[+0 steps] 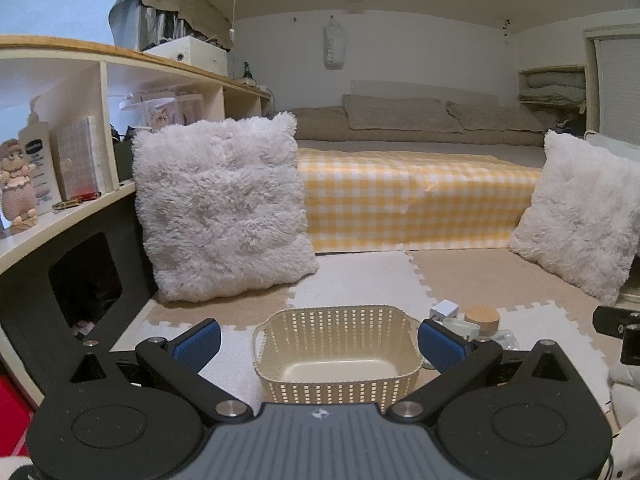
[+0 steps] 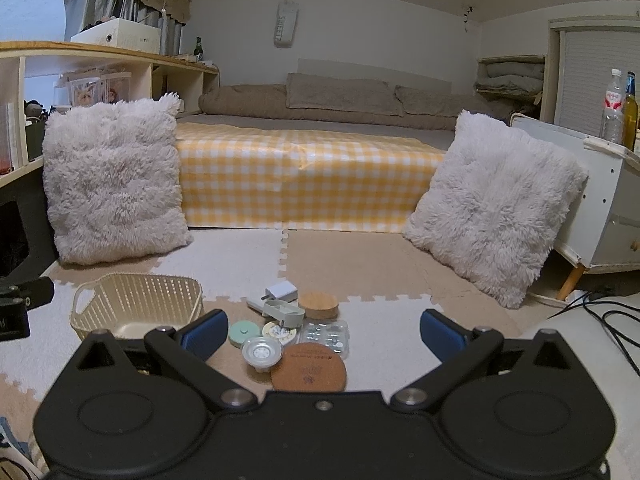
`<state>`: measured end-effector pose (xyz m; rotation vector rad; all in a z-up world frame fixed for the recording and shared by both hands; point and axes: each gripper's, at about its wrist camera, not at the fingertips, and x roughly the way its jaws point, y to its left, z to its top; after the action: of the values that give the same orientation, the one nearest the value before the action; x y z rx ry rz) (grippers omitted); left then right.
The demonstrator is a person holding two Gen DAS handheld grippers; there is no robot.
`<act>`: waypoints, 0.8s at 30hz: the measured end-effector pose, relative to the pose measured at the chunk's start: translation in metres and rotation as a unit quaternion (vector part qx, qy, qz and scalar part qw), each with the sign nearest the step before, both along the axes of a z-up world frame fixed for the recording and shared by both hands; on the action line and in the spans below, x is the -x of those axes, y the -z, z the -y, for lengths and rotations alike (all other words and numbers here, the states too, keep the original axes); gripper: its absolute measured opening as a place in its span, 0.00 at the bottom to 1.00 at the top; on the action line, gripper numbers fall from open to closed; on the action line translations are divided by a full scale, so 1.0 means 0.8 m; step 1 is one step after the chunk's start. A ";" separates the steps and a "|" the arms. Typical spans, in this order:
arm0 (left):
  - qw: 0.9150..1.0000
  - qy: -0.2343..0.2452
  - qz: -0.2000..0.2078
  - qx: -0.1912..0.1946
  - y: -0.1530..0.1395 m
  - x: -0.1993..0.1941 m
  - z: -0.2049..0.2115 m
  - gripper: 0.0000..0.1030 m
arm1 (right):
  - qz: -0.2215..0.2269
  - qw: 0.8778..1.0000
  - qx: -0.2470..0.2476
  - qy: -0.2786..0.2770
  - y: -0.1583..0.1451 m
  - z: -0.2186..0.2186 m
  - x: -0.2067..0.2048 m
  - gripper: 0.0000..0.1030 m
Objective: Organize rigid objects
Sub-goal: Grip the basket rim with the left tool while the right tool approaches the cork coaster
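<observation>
Lighting: soft, even indoor light is cast from above; daylight is admitted at the window (image 1: 52, 12) far up and left of the jaws, where the pane is blown out to pale blue. Shadows: faint, seen under the basket (image 1: 338, 354) between the jaws and beneath the shelf (image 1: 60, 216) to their left. Glare: none strong. Distortion: straight edges are bowed heavily toward the frame borders; corners are vignetted black. Focus: mid-ground is rendered fairly sharp; fine detail is softened by slight noise.

Basket (image 2: 136, 304) positioned left of small-item cluster on floor mat (image 2: 392, 344). Coaster (image 2: 308, 367) located nearest camera; charger (image 2: 282, 291) rearmost. Bed (image 2: 308, 168) situated behind.
</observation>
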<state>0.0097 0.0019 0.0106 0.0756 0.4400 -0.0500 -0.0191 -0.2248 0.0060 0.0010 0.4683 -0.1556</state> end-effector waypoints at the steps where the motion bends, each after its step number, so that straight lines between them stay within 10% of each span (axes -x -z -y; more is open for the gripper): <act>1: 1.000 0.000 0.000 0.004 -0.001 -0.002 -0.003 1.00 | 0.001 1.000 -0.004 -0.002 -0.002 0.001 -0.002 1.00; 15: 0.999 -0.026 0.027 0.022 -0.038 -0.080 -0.034 1.00 | 0.041 0.999 0.005 0.001 -0.036 0.031 -0.077 1.00; 24: 0.997 -0.065 0.019 0.026 -0.050 -0.164 -0.049 1.00 | -0.016 1.000 0.002 -0.013 -0.013 0.056 -0.157 1.00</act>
<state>0.1412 0.0412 0.0503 -0.0024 0.4047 0.0671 0.1064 -0.2695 0.0162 -0.0116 0.4999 -0.1316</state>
